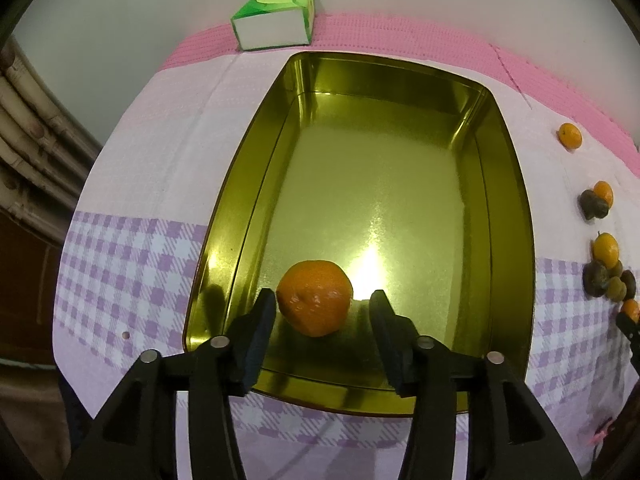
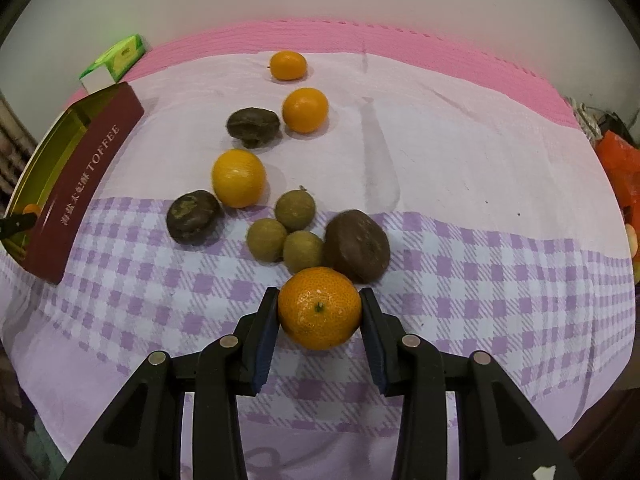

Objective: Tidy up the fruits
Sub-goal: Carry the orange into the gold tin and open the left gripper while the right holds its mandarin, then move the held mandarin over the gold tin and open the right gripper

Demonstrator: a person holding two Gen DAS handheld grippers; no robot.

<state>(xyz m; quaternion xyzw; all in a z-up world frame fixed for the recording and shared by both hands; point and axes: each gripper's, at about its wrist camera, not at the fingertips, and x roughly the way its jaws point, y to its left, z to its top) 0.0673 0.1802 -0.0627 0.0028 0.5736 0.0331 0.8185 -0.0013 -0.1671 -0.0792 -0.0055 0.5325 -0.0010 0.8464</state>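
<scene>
Left wrist: left gripper [image 1: 322,300] released, its fingers [image 1: 262,308] apart around an orange [image 1: 315,298] lying in the gold tin [image 1: 516,216]; right wrist: right gripper [image 2: 319,307] clenched on a mandarin [image 2: 319,307] above the checked cloth [image 2: 480,280], beside loose fruit [image 2: 356,246].

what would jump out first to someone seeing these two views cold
The shiny gold tin fills the left wrist view, holding one tangerine that sits loose between the left gripper's parted jaws. In the right wrist view, the right gripper is clamped on an orange mandarin at the near end of a string of orange, brown and green fruit on the checked cloth.
</scene>
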